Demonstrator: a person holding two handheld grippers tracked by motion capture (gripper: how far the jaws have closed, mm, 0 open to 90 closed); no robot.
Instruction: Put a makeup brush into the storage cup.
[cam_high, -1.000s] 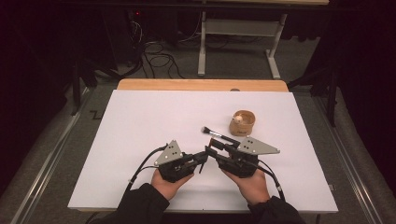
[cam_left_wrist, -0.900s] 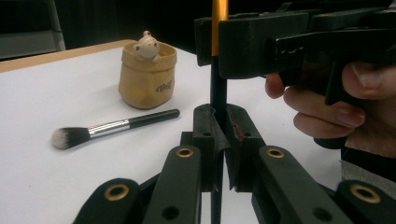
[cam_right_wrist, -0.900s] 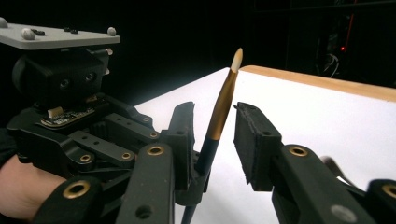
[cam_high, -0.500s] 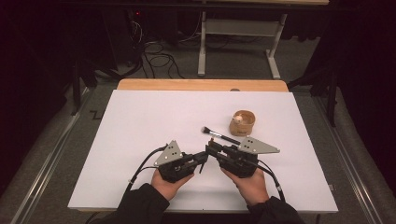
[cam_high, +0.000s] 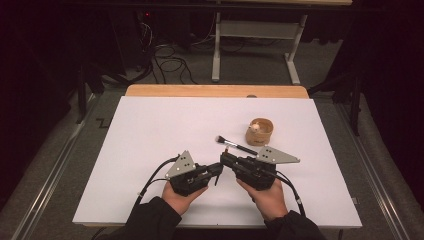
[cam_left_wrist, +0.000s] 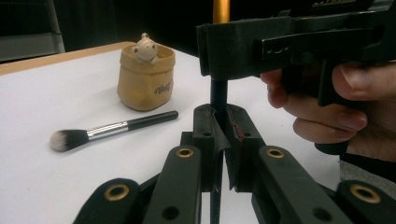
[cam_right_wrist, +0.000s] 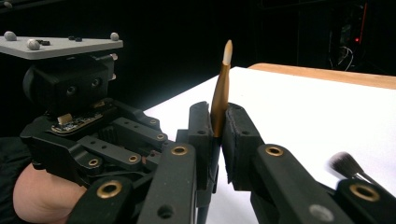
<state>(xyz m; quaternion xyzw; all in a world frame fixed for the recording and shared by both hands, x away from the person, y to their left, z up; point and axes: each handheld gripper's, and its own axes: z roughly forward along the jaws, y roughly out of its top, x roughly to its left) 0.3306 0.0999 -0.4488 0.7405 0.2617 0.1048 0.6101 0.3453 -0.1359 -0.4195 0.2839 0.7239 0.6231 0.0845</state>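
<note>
Slim brush (cam_right_wrist: 219, 100) — handle hidden between claws

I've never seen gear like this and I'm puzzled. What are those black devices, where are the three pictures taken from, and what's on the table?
A person holds a hand-operated claw in each hand: left claw, right claw. The high view looks down from above; the other two come from cameras riding on each claw. On the white table lie a makeup brush and a small tan pot with a figurine. Both claws are shut on one thin brush with a gold handle, held upright between them.
</note>
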